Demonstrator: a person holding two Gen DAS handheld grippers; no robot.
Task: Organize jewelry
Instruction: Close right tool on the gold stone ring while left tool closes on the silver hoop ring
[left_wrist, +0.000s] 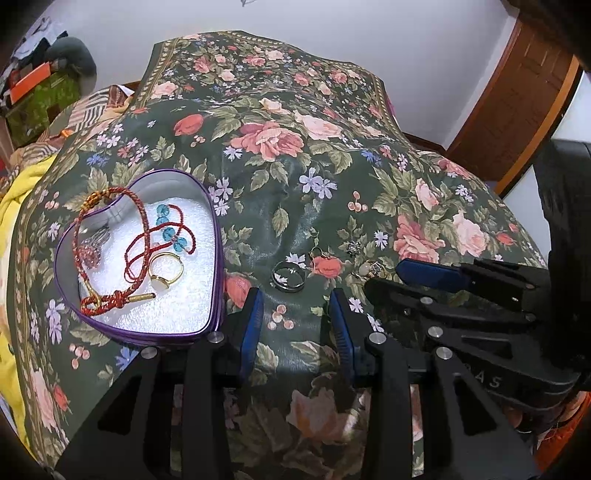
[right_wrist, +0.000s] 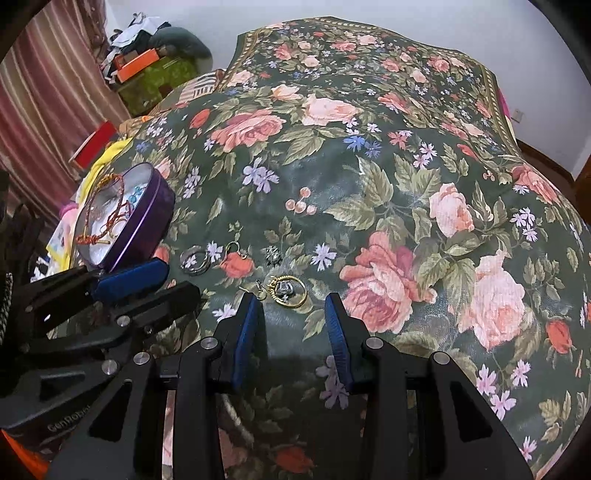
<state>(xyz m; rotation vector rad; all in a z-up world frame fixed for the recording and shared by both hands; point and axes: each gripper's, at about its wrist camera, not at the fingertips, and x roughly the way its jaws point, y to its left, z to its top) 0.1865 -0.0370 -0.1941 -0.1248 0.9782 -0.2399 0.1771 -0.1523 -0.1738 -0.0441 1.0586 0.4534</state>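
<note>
Right gripper (right_wrist: 293, 325): mine, wide open, empty.
Risk: gold ring (right_wrist: 289, 290) slides on floral cloth (right_wrist: 369, 166) when pinched.

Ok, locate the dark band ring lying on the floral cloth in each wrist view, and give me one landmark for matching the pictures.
Left wrist view: the dark band ring lies on the floral cloth at lower centre, just beyond the open left claw.
Right wrist view: the same ring sits left of centre, beyond the left claw's blue pad.
Shared landmark: the purple heart-shaped tin, left of the ring in both views.
</note>
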